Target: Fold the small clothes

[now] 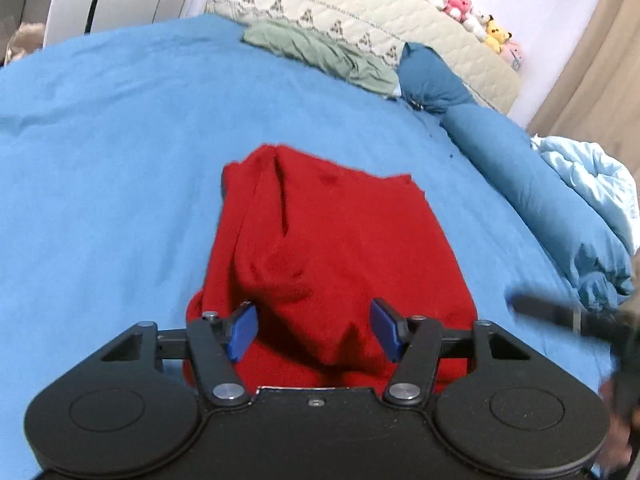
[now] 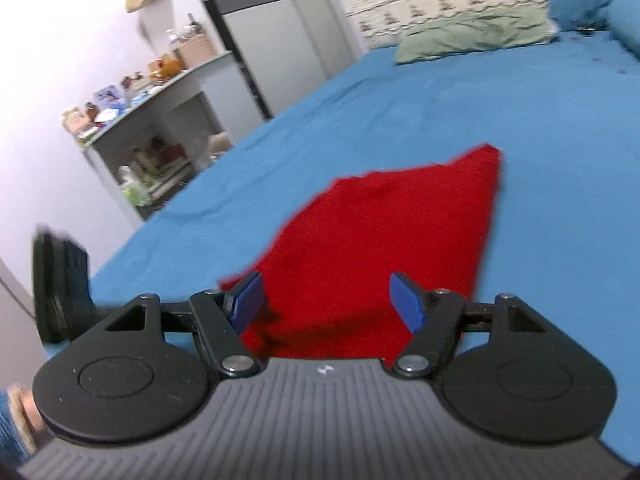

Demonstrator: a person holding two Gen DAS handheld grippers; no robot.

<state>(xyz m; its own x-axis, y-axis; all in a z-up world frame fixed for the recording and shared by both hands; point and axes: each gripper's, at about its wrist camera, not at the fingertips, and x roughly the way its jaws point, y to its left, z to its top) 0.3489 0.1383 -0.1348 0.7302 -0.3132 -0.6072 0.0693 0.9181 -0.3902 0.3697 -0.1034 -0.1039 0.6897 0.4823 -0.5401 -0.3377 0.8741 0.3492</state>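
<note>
A red garment (image 1: 320,236) lies crumpled and partly folded on the blue bedsheet (image 1: 120,152). My left gripper (image 1: 314,326) hangs over its near edge with a raised fold of the cloth between its blue pads (image 1: 243,332), which stand apart from it. In the right wrist view the same red garment (image 2: 384,240) runs to a point at the far right. My right gripper (image 2: 328,302) stands open over its near end, nothing pinched. The right gripper shows as a dark blur (image 1: 568,314) at the left wrist view's right edge. The left gripper's body (image 2: 60,288) shows at the right wrist view's left edge.
A green cloth (image 1: 320,54) and a dark blue pillow (image 1: 432,80) lie near the quilted headboard (image 1: 360,12), with a bunched light blue duvet (image 1: 592,184) on the right. A cluttered shelf unit (image 2: 152,128) stands beside the bed. Blue sheet surrounds the garment.
</note>
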